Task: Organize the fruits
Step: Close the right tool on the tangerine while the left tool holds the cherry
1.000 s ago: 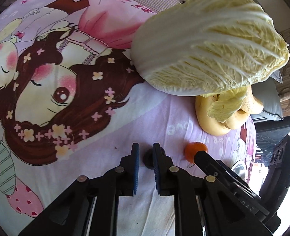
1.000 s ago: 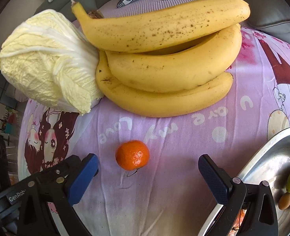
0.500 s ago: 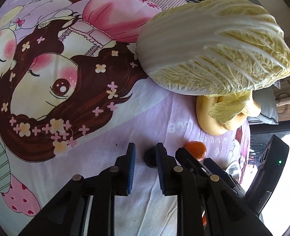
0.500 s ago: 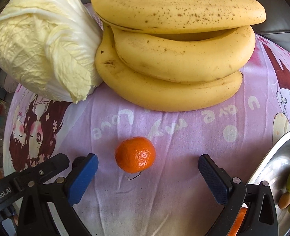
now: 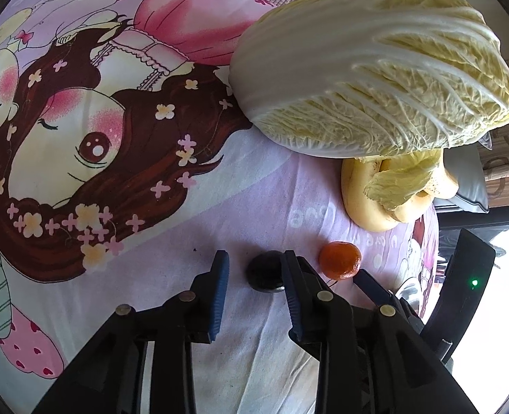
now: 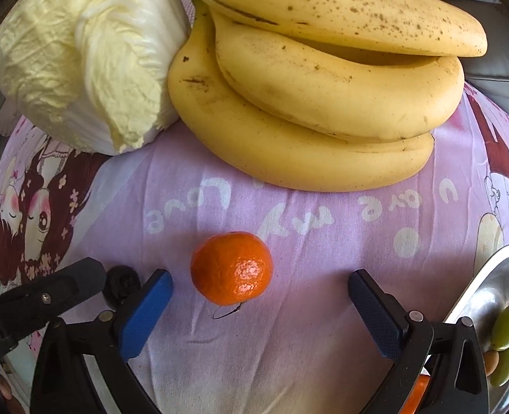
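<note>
1. The step in hand looks like the pick-up of the mandarin (image 6: 231,268), which sits loose on the printed pink sheet (image 6: 289,345) in front of the banana bunch (image 6: 316,96) and the napa cabbage (image 6: 82,58).
2. The right gripper (image 6: 259,296) has its fingers spread wide and empty. The mandarin lies between them, nearer the left one and touching neither.
3. The left gripper (image 5: 254,269) has its fingers opening from a narrow gap. A small dark round fruit (image 5: 265,270) rests on the sheet against the right finger, clear of the other, so it is no longer pinched.
4. A metal tray (image 6: 506,276) at the right edge already holds green oval fruits (image 6: 508,326), so it is probably the destination.
5. Next, the right gripper likely needs to centre on the mandarin, sink a little, and close gently, since the round fruit may roll on the soft sheet.
6. The left fingers sit just beside the right gripper's left finger, so crowding is a risk.
</note>
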